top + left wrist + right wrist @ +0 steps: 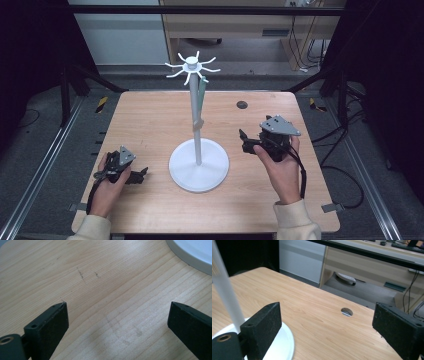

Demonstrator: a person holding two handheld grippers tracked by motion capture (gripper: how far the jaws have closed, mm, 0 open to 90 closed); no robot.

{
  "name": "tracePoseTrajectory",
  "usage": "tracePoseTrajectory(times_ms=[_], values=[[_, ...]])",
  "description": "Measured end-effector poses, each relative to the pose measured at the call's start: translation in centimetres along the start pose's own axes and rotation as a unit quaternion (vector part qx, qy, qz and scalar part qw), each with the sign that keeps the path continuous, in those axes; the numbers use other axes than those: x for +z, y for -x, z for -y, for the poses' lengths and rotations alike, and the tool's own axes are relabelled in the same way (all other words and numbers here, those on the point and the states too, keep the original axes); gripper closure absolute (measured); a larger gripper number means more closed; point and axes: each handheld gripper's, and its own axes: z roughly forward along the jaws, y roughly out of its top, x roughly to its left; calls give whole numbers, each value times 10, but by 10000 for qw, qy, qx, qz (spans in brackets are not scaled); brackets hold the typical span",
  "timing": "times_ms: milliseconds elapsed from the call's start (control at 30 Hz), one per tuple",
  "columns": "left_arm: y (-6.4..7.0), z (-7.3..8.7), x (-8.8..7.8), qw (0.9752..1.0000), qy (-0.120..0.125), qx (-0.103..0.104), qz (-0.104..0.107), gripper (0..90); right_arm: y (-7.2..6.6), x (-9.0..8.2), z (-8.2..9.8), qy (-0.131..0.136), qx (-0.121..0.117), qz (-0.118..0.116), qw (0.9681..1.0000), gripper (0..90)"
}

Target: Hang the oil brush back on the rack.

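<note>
One white stand [198, 165] with spoked top holds a hanging green strip [201, 97].

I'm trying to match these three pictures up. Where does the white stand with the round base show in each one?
High view: the white stand is mid-table, between both grippers.
Left gripper view: a slice of its round base at the top right corner.
Right gripper view: its pole and base at the left edge.
Shared landmark: the wooden table.

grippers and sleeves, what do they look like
Both tongs are black: the left gripper and the right gripper each carry a grey three-cornered plate on top and trail a black cable. Jaws are flat, matte black blocks. The sleeves are cream.
</note>
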Motion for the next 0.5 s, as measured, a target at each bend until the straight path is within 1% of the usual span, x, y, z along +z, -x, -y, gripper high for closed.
tracePoseTrajectory(times_ms=[33,133,167,233,267,333,400,433,467,500], values=[[0,0,0,10000,2,1,3,29,0,0,0,0,0,0,10000,89],[-1,0,0,10000,3,-7,4,29,6,5,10,-108,26,134,9998,89],[-1,0,0,10000,7,-13,0,29,10,10,19,-225,24,235,9995,89],[-1,0,0,10000,13,-36,9,29,14,15,29,-378,-3,342,9987,97],[-1,0,0,10000,12,-34,12,29,14,15,29,-378,-3,342,9987,97],[-1,0,0,10000,17,-44,15,29,18,21,39,-542,-14,424,9976,101],[-1,0,0,10000,23,-46,10,29,23,25,50,-631,10,453,9970,109],[-1,0,0,10000,22,-43,14,29,27,29,59,-737,16,473,9962,112],[-1,0,0,10000,22,-43,14,29,30,30,63,-769,34,488,9958,113],[-1,0,0,10000,22,-46,13,29,30,30,63,-769,34,488,9958,113]])
